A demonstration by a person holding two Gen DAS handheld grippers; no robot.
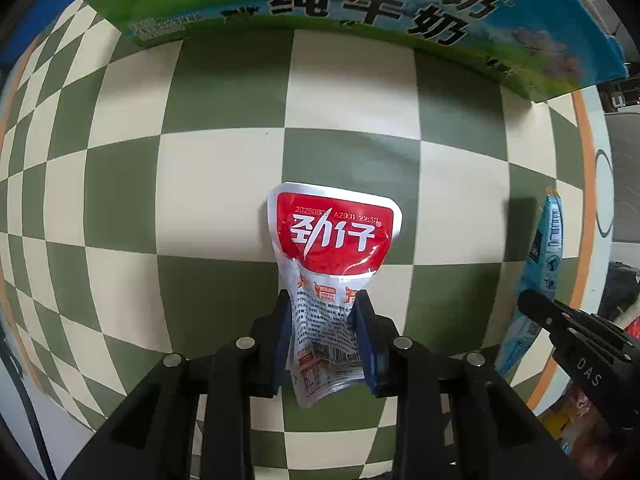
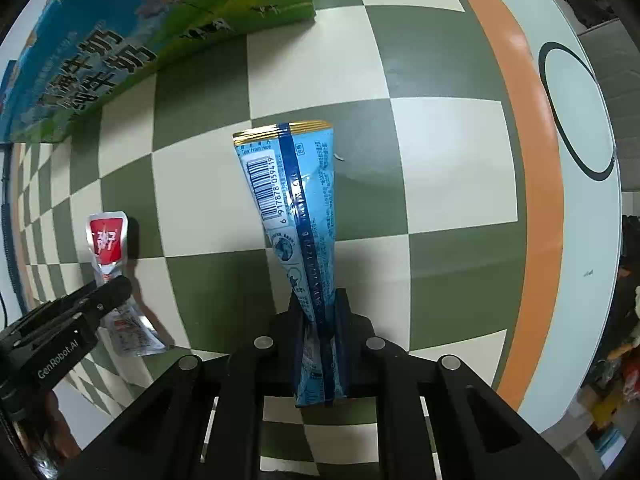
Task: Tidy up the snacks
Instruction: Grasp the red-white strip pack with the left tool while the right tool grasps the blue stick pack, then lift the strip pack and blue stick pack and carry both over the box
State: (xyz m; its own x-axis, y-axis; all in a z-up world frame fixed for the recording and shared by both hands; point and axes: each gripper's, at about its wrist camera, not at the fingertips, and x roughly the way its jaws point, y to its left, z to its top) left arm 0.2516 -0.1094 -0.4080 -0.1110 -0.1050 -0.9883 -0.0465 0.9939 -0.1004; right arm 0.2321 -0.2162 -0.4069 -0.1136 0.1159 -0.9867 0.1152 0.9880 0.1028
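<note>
Two handheld grippers hover above a green-and-cream checkered mat, each clamping a snack. The left gripper pinches the lower half of a red-and-silver packet, its jaws drawn narrow on the crumpled foil, the red label end pointing away from the camera toward the milk box. The right gripper squeezes a long blue packet near its lower end, jaws nearly together, the barcode face up and the gold-edged seal pointing away.

The milk box, printed in blue and green with large black characters, stands at the far side of the mat and is the only large thing ahead of either packet. Between the box and the red packet lies a stretch of bare checkered squares. The blue packet sits to the right of the red one as seen from the box side of the left wrist view; the two grippers are near each other but apart, each visible at the edge of the other's camera.

Right of the blue packet, the mat ends in an orange band, beyond which a pale table carries a black ring mark. Past the table's rim, clutter shows dimly and cannot be identified.
</note>
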